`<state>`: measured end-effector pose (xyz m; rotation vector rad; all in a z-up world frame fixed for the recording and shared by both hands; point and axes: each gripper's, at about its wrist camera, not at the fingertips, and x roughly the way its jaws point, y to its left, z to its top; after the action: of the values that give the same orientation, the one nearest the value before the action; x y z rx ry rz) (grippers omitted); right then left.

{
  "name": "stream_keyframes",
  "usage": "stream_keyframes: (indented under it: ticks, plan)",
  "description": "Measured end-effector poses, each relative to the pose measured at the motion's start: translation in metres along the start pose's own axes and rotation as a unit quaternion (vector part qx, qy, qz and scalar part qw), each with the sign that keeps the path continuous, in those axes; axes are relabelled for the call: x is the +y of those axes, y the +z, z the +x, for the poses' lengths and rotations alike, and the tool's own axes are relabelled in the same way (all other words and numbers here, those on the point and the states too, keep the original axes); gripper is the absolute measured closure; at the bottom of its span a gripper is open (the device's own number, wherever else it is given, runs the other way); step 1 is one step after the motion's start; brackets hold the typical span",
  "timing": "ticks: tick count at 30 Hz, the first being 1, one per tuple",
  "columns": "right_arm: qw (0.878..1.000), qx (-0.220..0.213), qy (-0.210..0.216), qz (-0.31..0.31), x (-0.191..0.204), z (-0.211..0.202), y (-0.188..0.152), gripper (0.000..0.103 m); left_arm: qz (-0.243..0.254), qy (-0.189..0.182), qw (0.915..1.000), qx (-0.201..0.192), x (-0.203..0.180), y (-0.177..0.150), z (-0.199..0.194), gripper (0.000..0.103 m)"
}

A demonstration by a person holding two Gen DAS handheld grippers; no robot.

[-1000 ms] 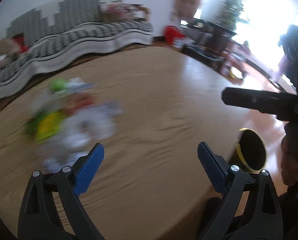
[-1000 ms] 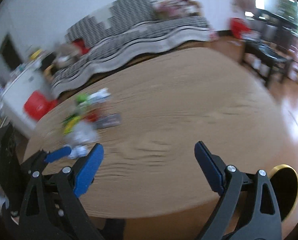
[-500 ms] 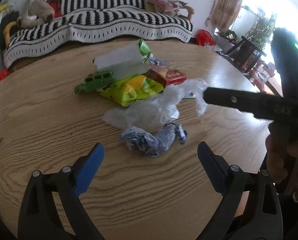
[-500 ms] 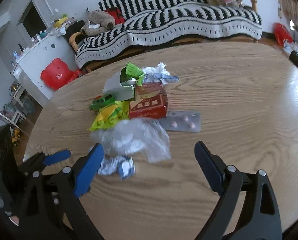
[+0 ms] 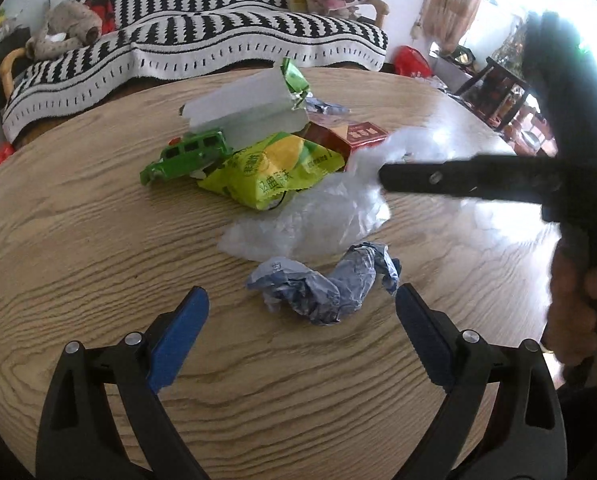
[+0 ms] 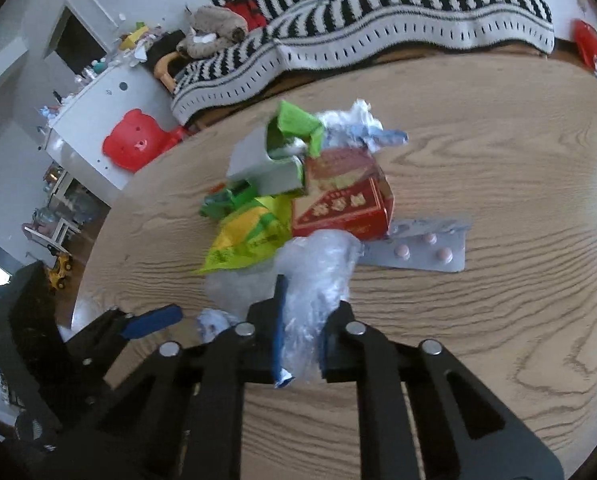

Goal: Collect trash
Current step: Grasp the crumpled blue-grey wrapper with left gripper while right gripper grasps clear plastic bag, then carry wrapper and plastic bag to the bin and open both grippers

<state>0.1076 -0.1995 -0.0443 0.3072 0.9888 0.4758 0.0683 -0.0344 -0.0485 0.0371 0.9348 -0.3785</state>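
Right claw (image 6: 300,340) has its jaws drawn close together on a fold of the clear plastic bag (image 6: 318,272), which bunches up between the blue pads; the rest of the film trails forward over the surface (image 6: 498,160) toward the pile. Left claw (image 5: 298,312) stands wide open and holds nothing, its pads flanking the crumpled blue-grey wrapper (image 5: 322,284), which lies just ahead of and between them, nearer the right pad than the left.

To do this step well, I judge the right claw should lift the bag straight up and slowly, since thin film slips easily and only a small fold is pinched. The bag's far edge lies against the yellow-green snack packet (image 6: 246,240) and the red box (image 6: 342,208), so a sideways pull could drag them along. For the left claw, a small move forward and down should centre the wrapper before closing; it is light and springy, so a full squeeze suits it.

Beyond these, toward the far edge of the surface, sit a green toy car (image 5: 186,156), a grey-white carton with a green flap (image 5: 250,112) and a pill blister strip (image 6: 422,248) beside the box. A striped sofa (image 5: 202,40) stands behind.
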Motion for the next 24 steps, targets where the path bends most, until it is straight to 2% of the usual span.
stream_keyframes:
  ticks: [6,13,15,17,18,20,24]
  plan:
    - [0.998,-0.053,0.029,0.021,-0.007,-0.045,-0.001,0.093,0.019,0.001,0.9998,0.008,-0.007,0.002,0.012,0.011]
    - [0.996,-0.072,0.027,0.038,-0.021,-0.073,-0.003,0.093,0.044,0.018,0.9987,0.016,-0.013,0.006,0.033,0.012]
    - [0.996,-0.072,0.024,0.04,-0.026,-0.08,-0.006,0.093,0.055,0.026,0.9981,0.014,-0.018,0.006,0.035,0.02]
    - [0.996,-0.075,0.017,0.041,-0.03,-0.088,-0.009,0.093,0.069,0.032,0.997,0.01,-0.026,0.007,0.033,0.052]
    - [0.996,-0.077,0.013,0.042,-0.033,-0.093,-0.012,0.093,0.071,0.031,0.9969,0.01,-0.029,0.008,0.032,0.06]
    - [0.996,-0.081,0.007,0.044,-0.039,-0.102,-0.015,0.093,0.059,0.018,0.9979,0.018,-0.033,0.009,0.029,0.065]
    - [0.995,-0.083,-0.009,0.049,-0.051,-0.117,-0.024,0.093,0.071,0.016,0.9973,0.008,-0.053,0.011,0.017,0.066]
